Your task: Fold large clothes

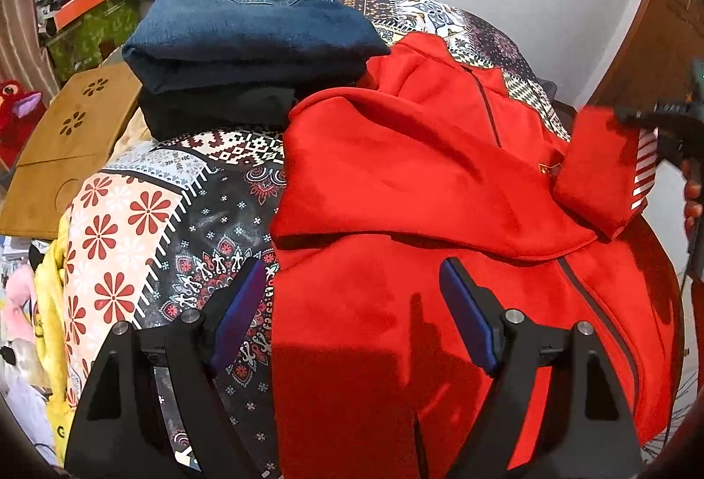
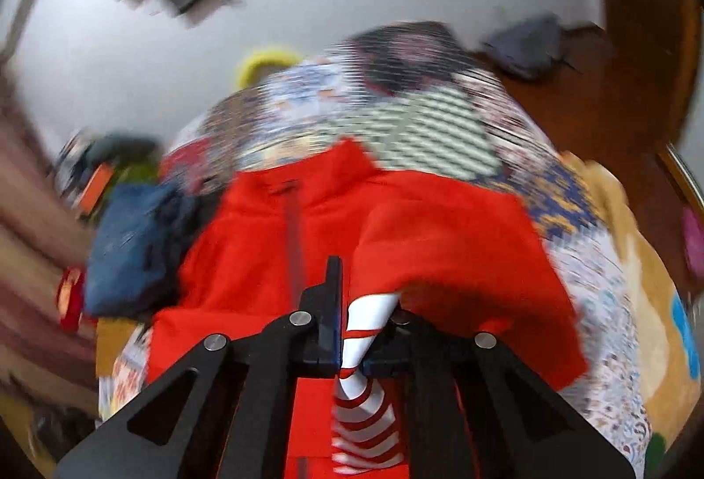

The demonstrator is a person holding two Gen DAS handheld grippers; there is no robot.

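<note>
- I see the bright red fleece zip jacket lying spread on the patterned patchwork bedspread, its near sleeve already laid across the chest, so I judge the fold as begun but far from finished.
- My right gripper is clamped tight on the red-and-white striped cuff of the other sleeve; that view is blurred, but the cuff clearly sits pinched between the jaws.
- My left gripper hangs above the jacket's lower body with its jaws wide apart and nothing in them.
- Behind the jacket, a folded pair of blue denim jeans rests on a dark folded garment, so I take those as done.
- Left to do, as I judge it: lay this sleeve over the front, then fold the body and stack it.
</note>
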